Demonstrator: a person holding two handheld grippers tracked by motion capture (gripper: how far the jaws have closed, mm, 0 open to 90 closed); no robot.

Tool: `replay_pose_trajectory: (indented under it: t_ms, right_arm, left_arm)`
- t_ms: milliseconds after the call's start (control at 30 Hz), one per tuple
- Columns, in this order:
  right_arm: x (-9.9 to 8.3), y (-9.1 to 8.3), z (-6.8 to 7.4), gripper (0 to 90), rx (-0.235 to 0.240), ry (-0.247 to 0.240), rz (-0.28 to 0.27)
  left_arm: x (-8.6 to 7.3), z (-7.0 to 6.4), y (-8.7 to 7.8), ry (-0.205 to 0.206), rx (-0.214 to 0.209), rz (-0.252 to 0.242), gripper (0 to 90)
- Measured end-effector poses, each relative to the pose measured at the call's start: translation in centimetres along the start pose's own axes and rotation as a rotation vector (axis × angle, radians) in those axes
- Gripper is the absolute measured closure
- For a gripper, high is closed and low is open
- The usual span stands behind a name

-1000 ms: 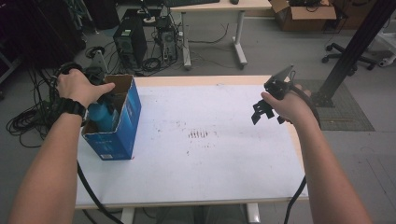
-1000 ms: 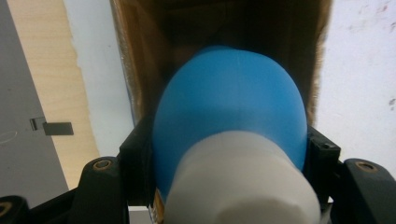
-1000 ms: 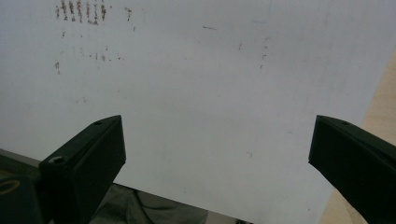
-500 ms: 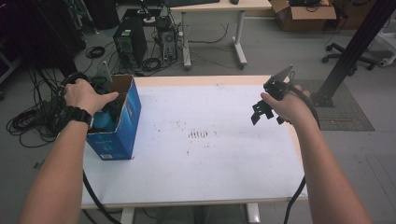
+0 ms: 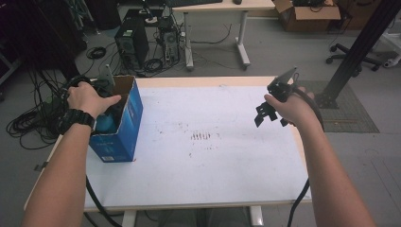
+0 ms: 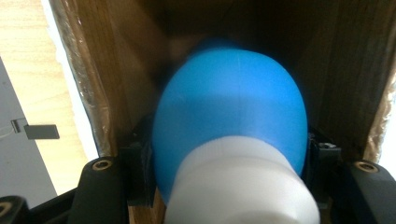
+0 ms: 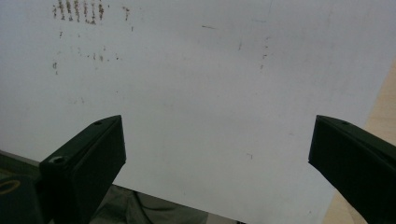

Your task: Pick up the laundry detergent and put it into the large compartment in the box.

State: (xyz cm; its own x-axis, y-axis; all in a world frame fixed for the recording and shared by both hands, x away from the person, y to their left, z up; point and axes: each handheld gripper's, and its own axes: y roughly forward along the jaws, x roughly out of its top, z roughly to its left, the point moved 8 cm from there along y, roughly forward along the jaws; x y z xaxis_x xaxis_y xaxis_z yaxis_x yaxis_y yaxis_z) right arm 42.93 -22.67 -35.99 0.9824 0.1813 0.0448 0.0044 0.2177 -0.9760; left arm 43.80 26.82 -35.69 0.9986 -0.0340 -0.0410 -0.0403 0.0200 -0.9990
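Observation:
An open blue cardboard box (image 5: 124,124) stands on the left side of the white table sheet (image 5: 213,161). My left gripper (image 6: 229,154) reaches down into it under the person's hand (image 5: 87,98). It is shut on a blue rounded object with a white base (image 6: 231,116), which also shows inside the box (image 5: 105,124). The box's brown inner walls (image 6: 107,70) surround it closely. My right gripper (image 5: 267,113) hangs over the right side of the table. It is open (image 7: 219,140), with only the bare sheet between its jaws.
Faint brown marks (image 5: 202,136) dot the middle of the sheet. Beyond the table are computer towers (image 5: 127,40), cables (image 5: 28,118) on the floor at left, another desk (image 5: 217,7) and a black frame post (image 5: 359,47) at right.
The left hand has sunk slightly lower into the blue box. The right hand and its gripper have stayed in place.

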Motion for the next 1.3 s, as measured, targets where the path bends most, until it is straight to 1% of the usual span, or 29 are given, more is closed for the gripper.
replay_pose_trajectory:
  t_ms: [500,633,767,833,933,1300]
  right_arm:
    - [-0.2,0.2,-0.3,3.9,0.003,0.005,0.004]
    - [-0.2,0.2,-0.2,3.9,0.007,0.005,0.005]
    - [-0.1,0.2,-0.2,3.9,0.008,0.006,0.002]
    - [-0.1,0.2,-0.2,3.9,0.009,0.005,0.002]
    - [-0.2,0.2,-0.2,3.9,0.01,0.003,0.004]
    - [-0.3,0.0,-0.2,3.8,0.013,0.007,-0.001]
  left_arm:
    - [0.2,-0.2,0.1,0.008,0.005,-0.009,36.7]
    - [0.2,-0.1,0.0,0.004,0.004,-0.013,36.4]
    - [0.2,0.1,-0.1,0.001,0.015,-0.015,35.3]
    - [0.1,0.1,-0.2,0.002,0.01,-0.014,35.2]
    - [0.1,-0.1,-0.2,0.001,0.002,-0.012,32.5]
    - [-0.1,-0.2,-1.6,0.005,0.026,-0.02,29.8]
